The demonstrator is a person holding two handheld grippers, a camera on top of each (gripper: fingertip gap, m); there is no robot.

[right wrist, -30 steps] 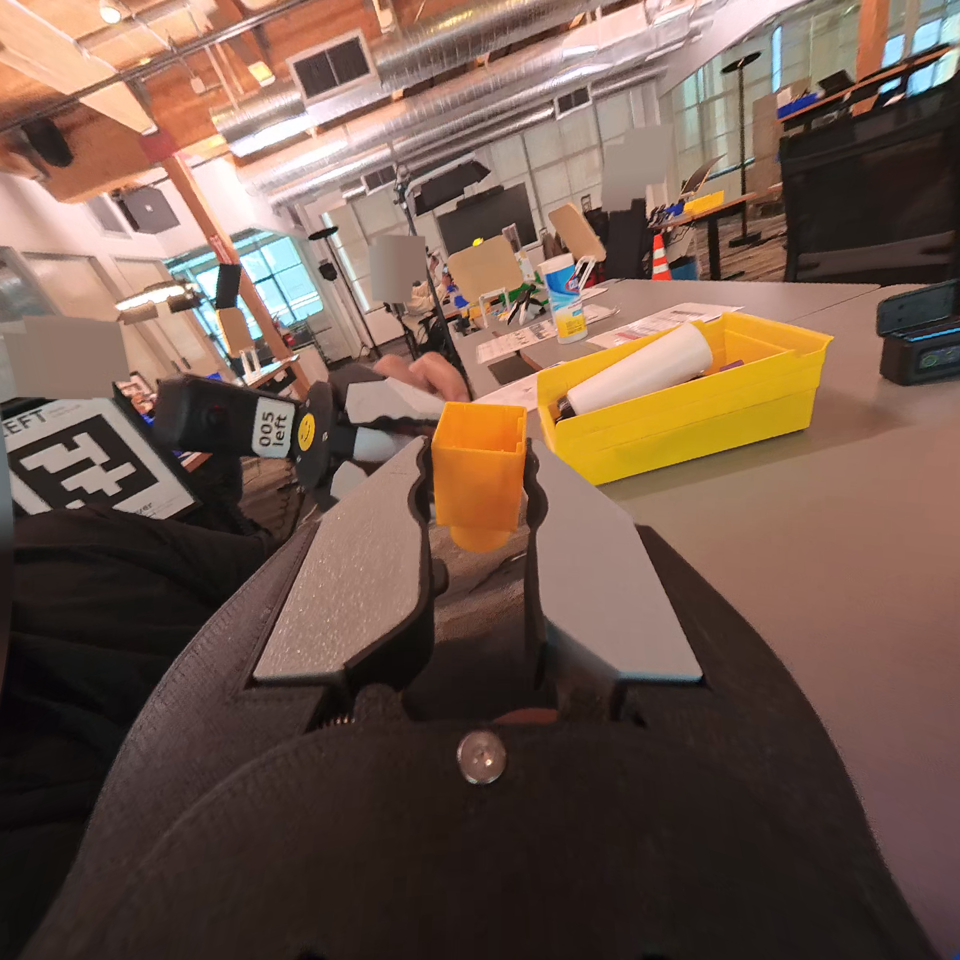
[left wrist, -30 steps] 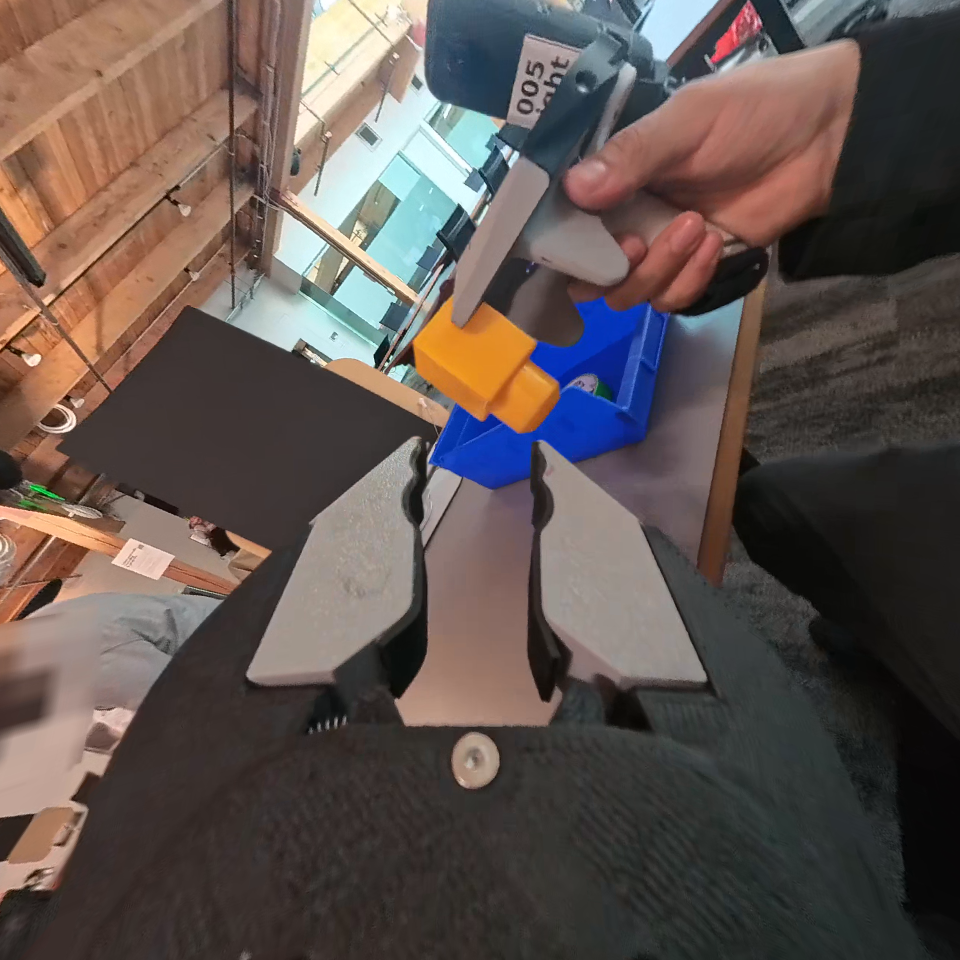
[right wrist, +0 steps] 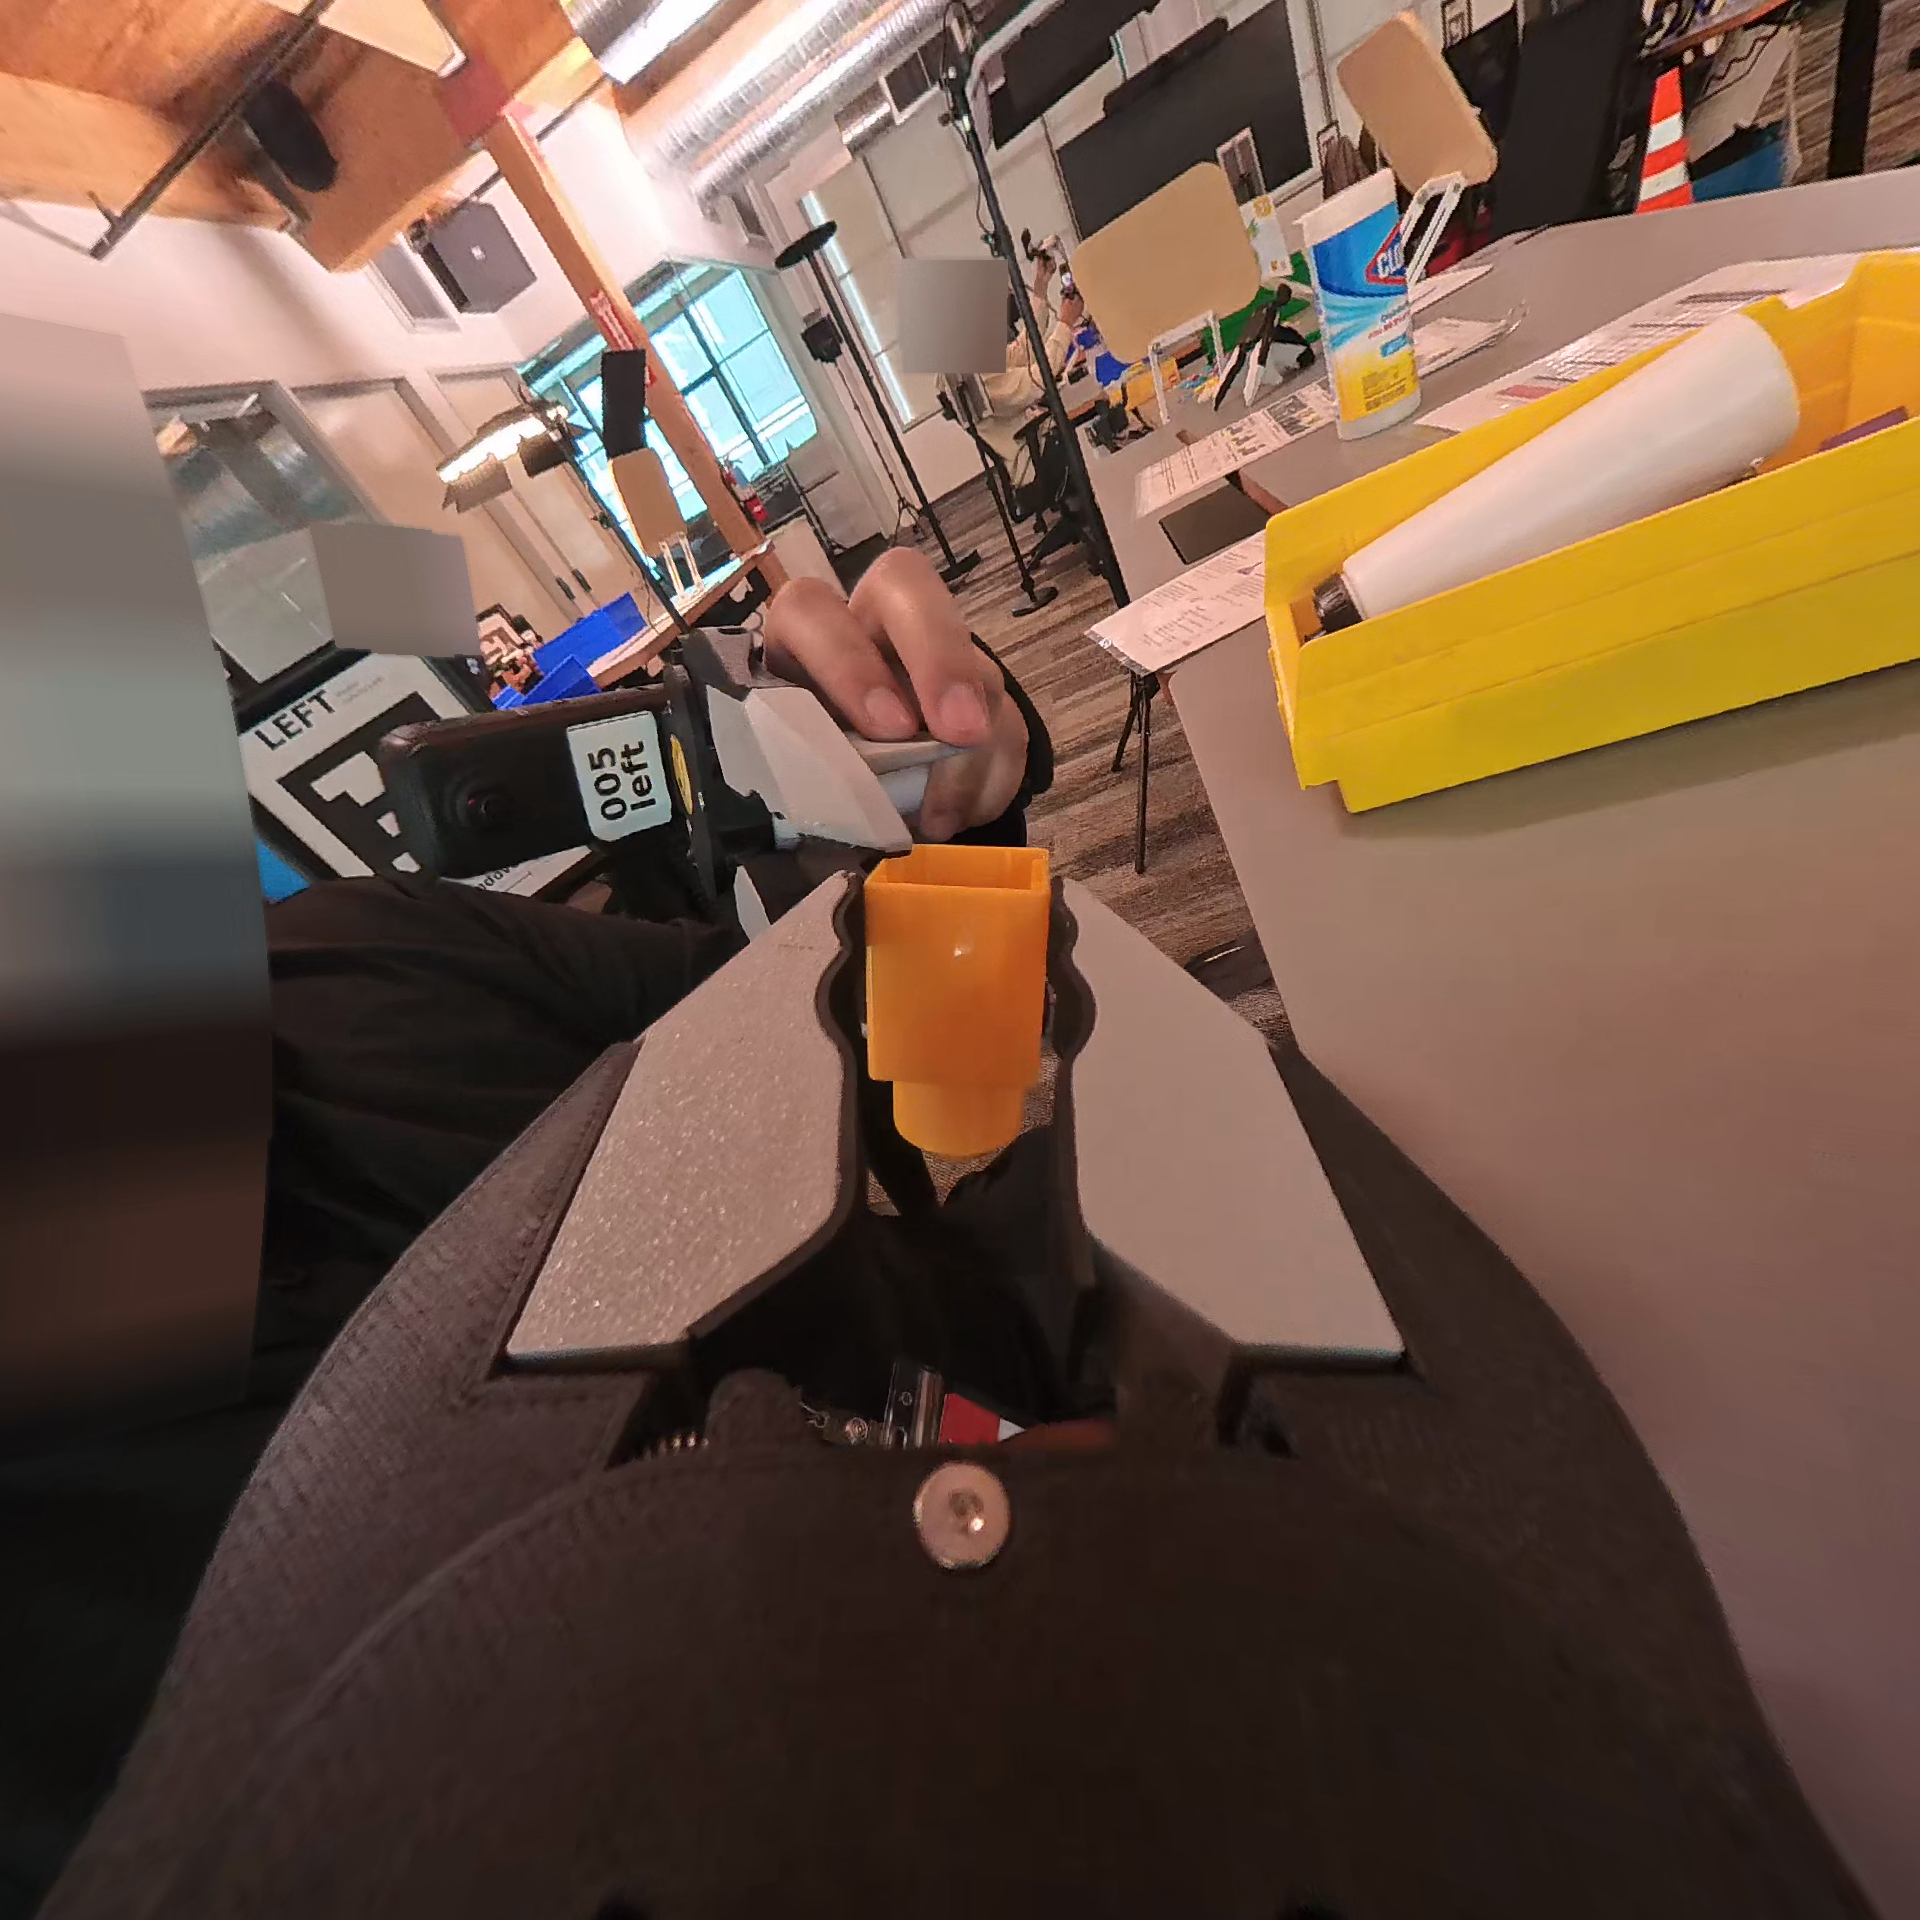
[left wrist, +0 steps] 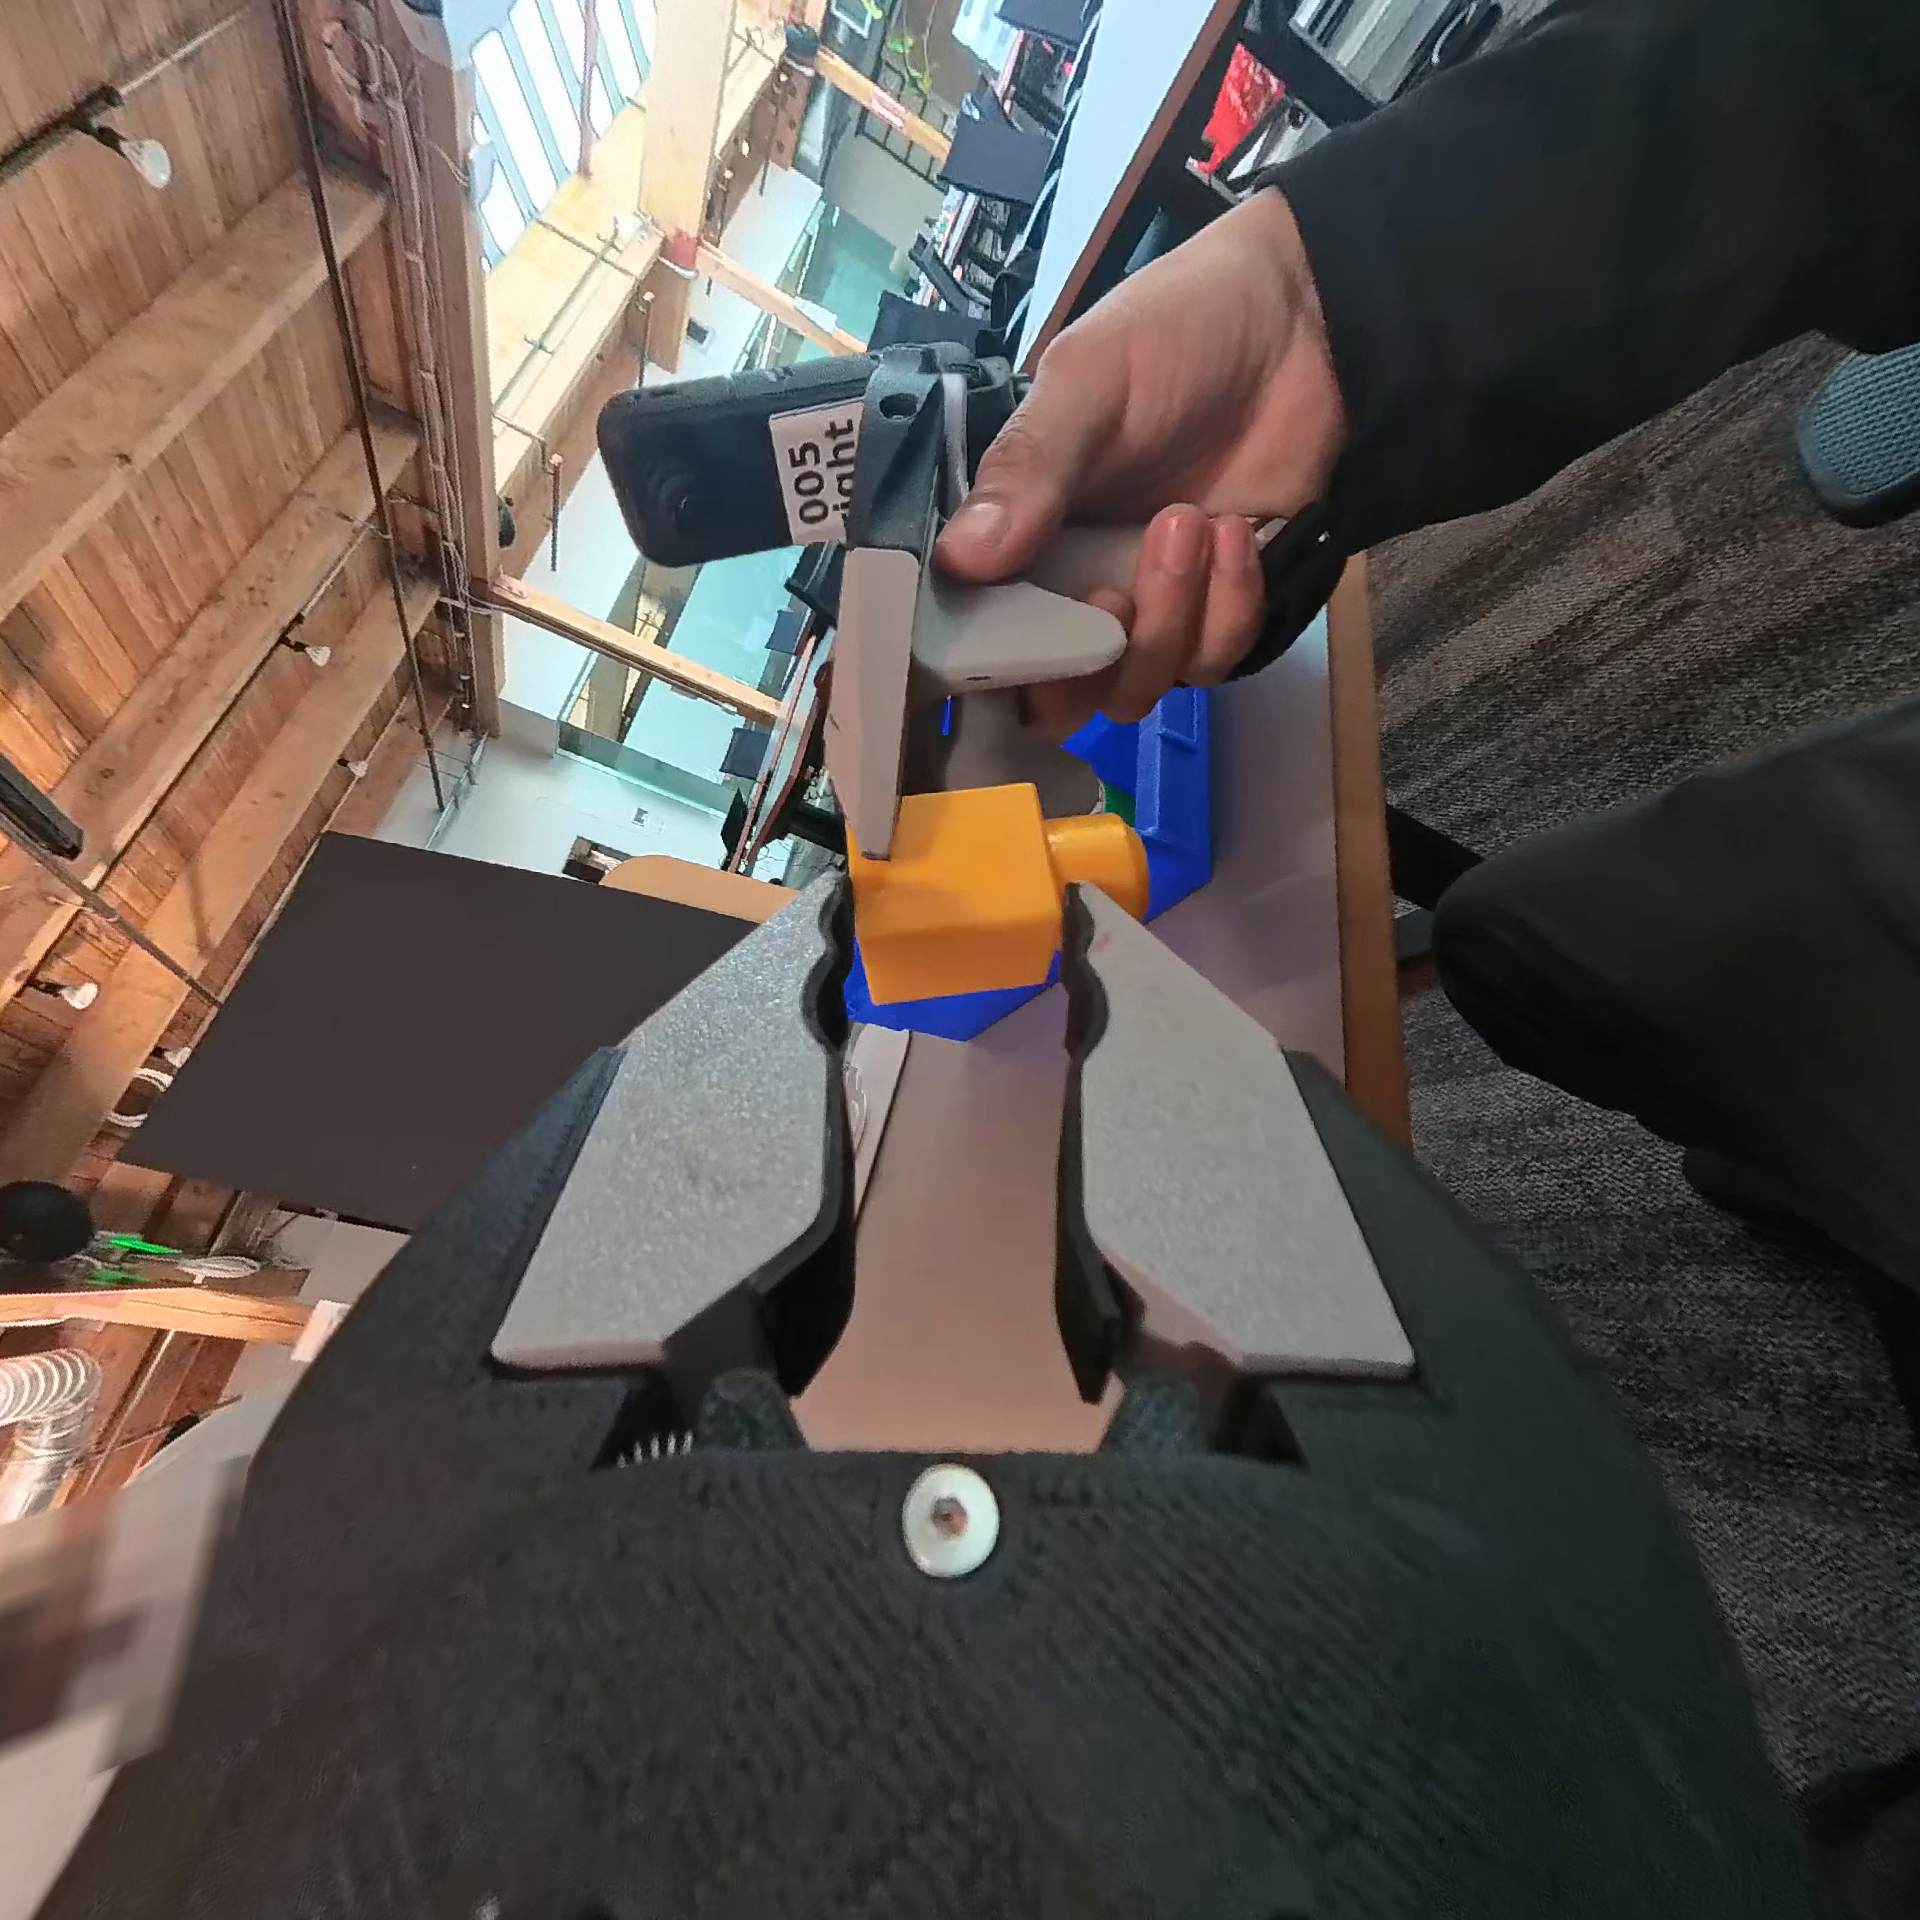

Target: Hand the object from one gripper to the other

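Note:
The object is an orange plastic block (left wrist: 961,909), hollow and square at one end with a round stub at the other; it also shows in the right wrist view (right wrist: 956,997). My right gripper (right wrist: 956,935) is shut on it, both fingers pressing its square sides. In the left wrist view the right gripper (left wrist: 883,727) comes down from above, held by a hand. My left gripper (left wrist: 951,914) is open, its fingertips on either side of the block's near end, with small gaps showing. In the right wrist view the left gripper (right wrist: 821,790) sits just behind the block.
A blue bin (left wrist: 1174,810) stands on the grey table (left wrist: 1278,935) behind the block. A yellow bin (right wrist: 1558,665) holding a white cone (right wrist: 1558,499) stands on the table at right, with a wipes canister (right wrist: 1361,312) behind. The person's dark-clothed legs are below. My two grippers' fingertips are within a few centimetres of each other.
The two grippers have come together. The orange block has moved from above and beyond the left fingertips to between them. The right gripper still holds it.

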